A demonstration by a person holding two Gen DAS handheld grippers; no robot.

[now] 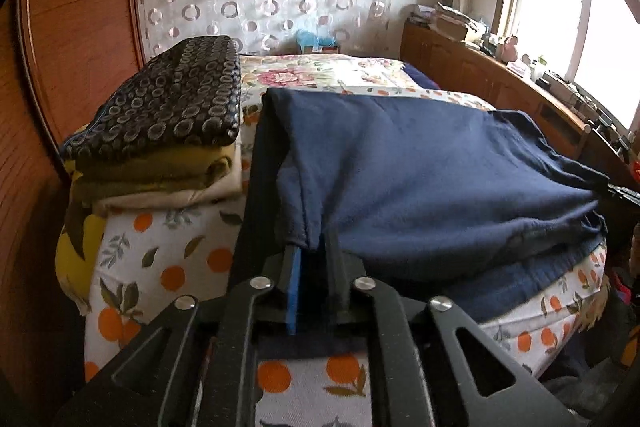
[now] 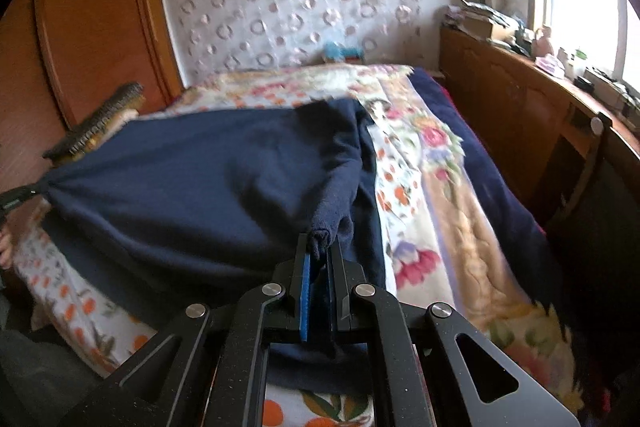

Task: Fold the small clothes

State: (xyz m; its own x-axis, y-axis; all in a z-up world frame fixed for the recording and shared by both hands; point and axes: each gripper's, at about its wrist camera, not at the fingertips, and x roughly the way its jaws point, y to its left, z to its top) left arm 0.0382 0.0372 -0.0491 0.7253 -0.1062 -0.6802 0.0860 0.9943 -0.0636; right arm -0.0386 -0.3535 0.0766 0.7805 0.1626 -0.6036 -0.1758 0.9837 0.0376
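— left gripper (image 1: 310, 253): matte black linkage arms, round silver screws at the pivots, long cut-out slots in the outer plates.
— blue pad lining one finger (image 1: 294, 283), the other plain black.
— right gripper (image 2: 319, 255): same black frame, same silver screws, blue-faced jaws.
— bare skin at the far left edge there, too cropped to identify.

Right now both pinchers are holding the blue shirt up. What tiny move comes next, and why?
Probably carry both corners forward together and lay them down. The left gripper and the right gripper each pinch a corner of the navy garment, which hangs stretched between them above the orange-print sheet, so the fold looks half made.
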